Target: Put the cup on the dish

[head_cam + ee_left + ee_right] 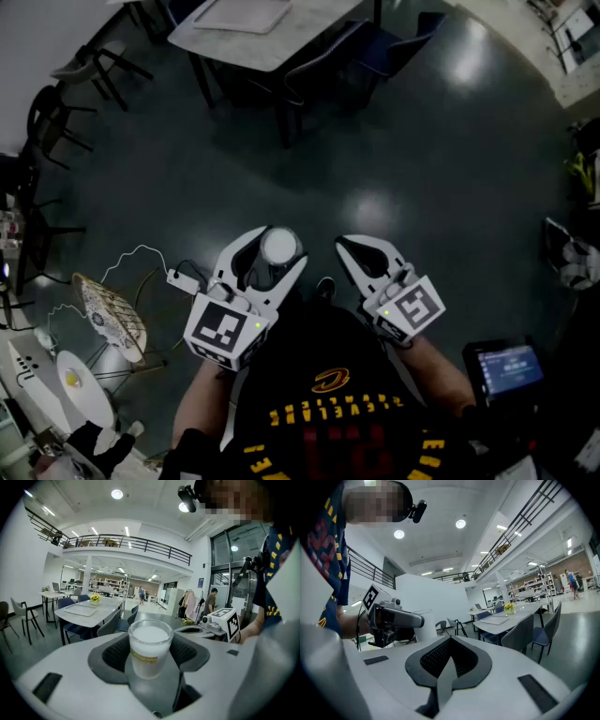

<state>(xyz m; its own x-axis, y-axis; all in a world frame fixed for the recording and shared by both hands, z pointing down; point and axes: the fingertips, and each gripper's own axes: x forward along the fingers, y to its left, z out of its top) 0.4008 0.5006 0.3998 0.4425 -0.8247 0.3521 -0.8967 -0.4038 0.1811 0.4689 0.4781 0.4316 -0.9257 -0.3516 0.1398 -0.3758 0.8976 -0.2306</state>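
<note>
1. Now the left gripper grips the cup upright between its two pads, in the air over the dark floor;
2. the right gripper is just beside it, jaws pressed together, nothing between them;
3. a grey table stands further ahead.

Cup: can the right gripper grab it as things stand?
Probably not: the left gripper is clamped on the cup, and the right gripper beside it is shut.
</note>
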